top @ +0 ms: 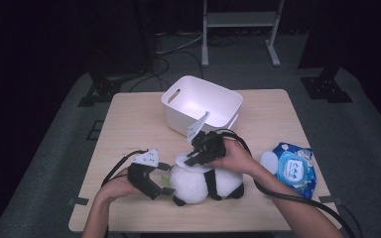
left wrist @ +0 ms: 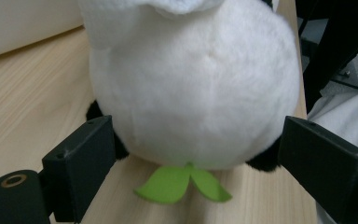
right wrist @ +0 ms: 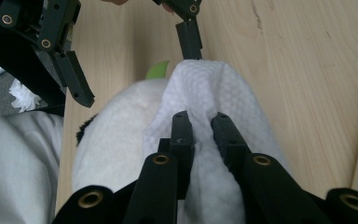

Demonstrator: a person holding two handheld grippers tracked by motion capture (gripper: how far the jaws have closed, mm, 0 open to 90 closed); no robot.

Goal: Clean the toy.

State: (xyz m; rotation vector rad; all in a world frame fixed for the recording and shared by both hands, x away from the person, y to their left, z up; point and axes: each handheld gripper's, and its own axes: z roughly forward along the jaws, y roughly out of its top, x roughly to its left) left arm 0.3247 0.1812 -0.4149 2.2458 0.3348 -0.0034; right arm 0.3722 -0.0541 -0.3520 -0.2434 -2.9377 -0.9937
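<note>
Work in hand: you are wiping the white-and-black plush panda toy (top: 206,183) with a white quilted wet wipe (right wrist: 200,88); the toy lies at the near middle of the table, between your two hands.
Right gripper (top: 194,157): its jaws pinch a fold of the wipe, nearly closed on the cloth, and hold it draped over the top of the toy's head — held from above so the wipe can be dragged across the fur.
Left gripper (left wrist: 191,158): its jaws stand wide on either side of the toy's round white head, with a small gap showing at each pad; it looks to be there to brace the toy against sliding, and I cannot tell that it presses yet.
Green felt leaf (left wrist: 182,184): it sticks out from under the head, flat on the wood.
Blue wipe packet (top: 292,168): it lies to the right of the toy, its lid flipped open — near enough for a fresh wipe.
White plastic bin (top: 202,106): it is at the far side, tilted, with nothing visible inside.
Surface: a pale wooden table (top: 129,124).
Room: grey carpet, dark surroundings, stand legs behind.
</note>
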